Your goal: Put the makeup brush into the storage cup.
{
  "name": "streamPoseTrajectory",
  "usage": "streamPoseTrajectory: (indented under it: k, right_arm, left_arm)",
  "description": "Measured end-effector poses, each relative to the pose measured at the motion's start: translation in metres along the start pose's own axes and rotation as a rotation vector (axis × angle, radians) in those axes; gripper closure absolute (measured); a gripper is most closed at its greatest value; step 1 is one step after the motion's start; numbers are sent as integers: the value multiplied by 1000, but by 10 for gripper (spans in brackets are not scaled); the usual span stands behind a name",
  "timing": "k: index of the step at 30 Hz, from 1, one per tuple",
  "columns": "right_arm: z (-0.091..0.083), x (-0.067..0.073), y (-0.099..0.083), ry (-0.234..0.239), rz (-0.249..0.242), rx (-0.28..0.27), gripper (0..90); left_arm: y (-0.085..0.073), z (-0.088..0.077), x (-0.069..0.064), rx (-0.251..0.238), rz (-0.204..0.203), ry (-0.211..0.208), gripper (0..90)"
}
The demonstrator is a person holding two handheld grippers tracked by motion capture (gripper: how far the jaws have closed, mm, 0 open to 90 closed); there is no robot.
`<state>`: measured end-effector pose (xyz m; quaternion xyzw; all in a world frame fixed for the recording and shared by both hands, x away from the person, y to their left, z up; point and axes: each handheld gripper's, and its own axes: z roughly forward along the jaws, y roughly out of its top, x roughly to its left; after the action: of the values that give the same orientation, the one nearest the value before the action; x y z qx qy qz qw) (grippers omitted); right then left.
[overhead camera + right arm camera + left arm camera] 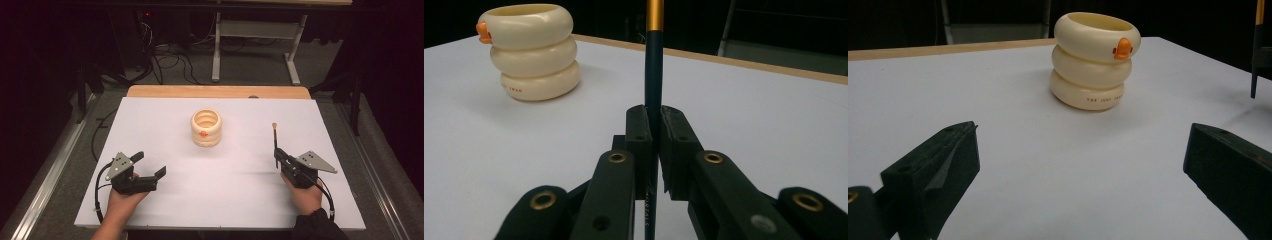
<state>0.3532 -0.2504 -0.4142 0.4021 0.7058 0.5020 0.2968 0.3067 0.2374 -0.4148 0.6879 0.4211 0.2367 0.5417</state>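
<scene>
A cream holder shaped like three stacked rings, with a small orange duck on its rim, stands on the white table near the middle back; the holder is ahead of the left jaws, and the holder is up left in the right gripper view. My right gripper at the front right is shut on a thin dark brush with a gold band and pale tip, held upright. The brush rises between the closed jaws. My left gripper rests at the front left, open, with nothing between its jaws.
The white table top has a wooden strip along its far edge. Beyond it are a metal stand and loose cables on the dark floor. A metal rail runs along the left side.
</scene>
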Motion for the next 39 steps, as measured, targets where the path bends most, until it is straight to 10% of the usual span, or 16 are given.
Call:
streamPoseTrajectory:
  k: [25,39]
  right_arm:
    - [-4,-1,3,-12,-12,-31,862]
    - [-6,-1,4,-14,-9,-42,862]
  left_arm:
    - [41,38,-26,-3,68,-21,22]
    - [53,59,-40,-44,42,-54,33]
